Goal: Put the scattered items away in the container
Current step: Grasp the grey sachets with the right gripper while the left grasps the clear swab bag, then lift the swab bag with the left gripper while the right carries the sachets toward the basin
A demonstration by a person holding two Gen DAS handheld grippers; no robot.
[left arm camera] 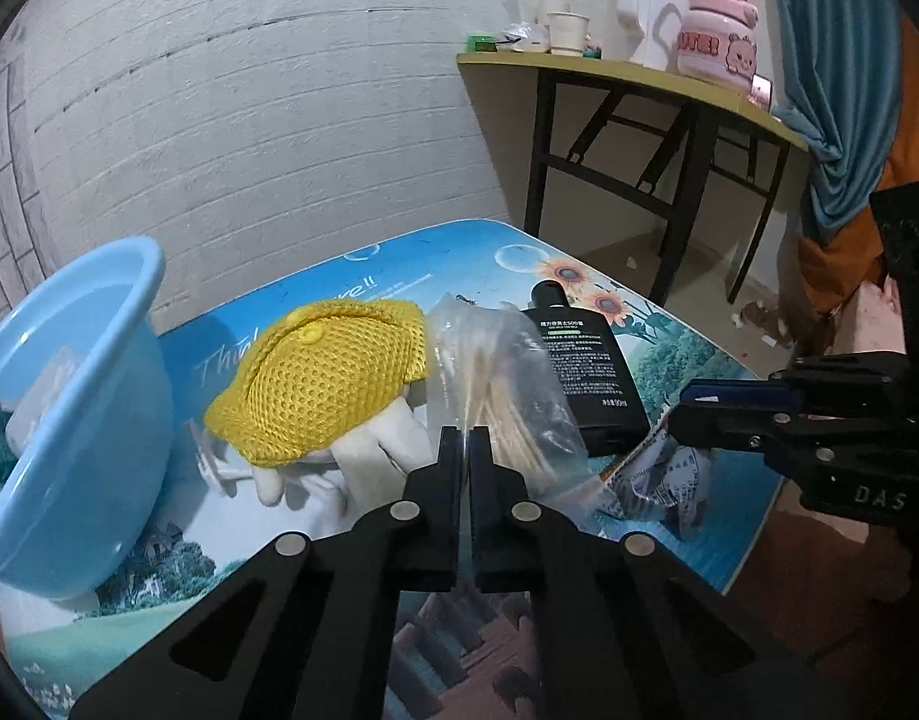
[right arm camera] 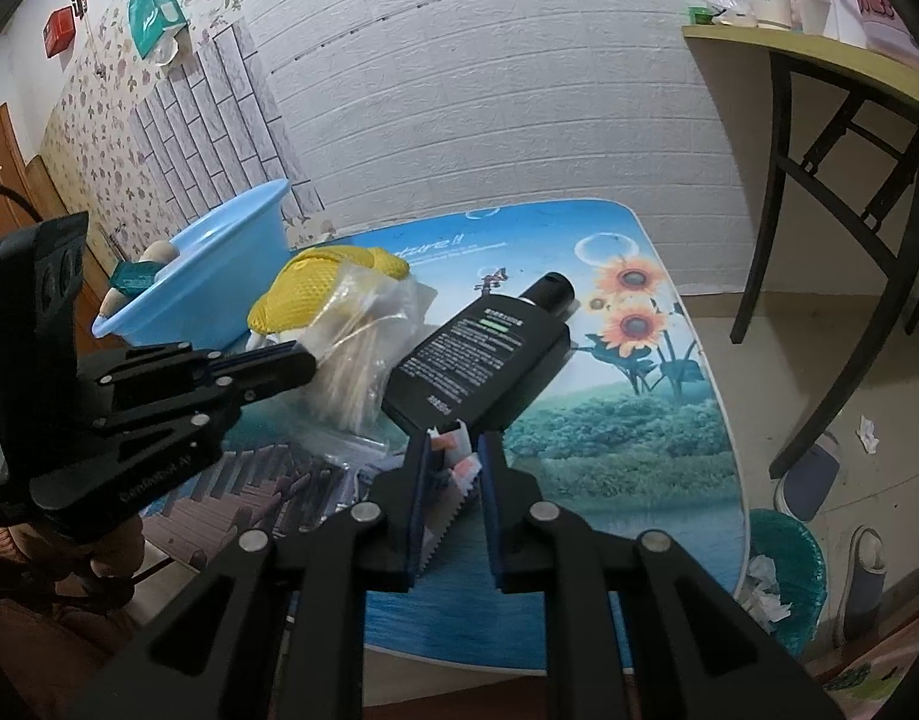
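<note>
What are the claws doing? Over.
Left claw shut on swab bag. Right claw shut on sachets. Basin at left, bottle loose.

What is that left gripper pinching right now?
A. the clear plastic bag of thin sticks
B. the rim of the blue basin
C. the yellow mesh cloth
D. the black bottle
A: the left gripper is shut on the edge of the clear plastic bag; the black bottle, the yellow mesh cloth and the blue basin lie apart from it.

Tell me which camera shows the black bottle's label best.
The right wrist view: the black bottle lies unobstructed, its label and cap fully visible. In the left wrist view the black bottle is farther off, its left edge overlapped by the clear plastic bag.
</note>
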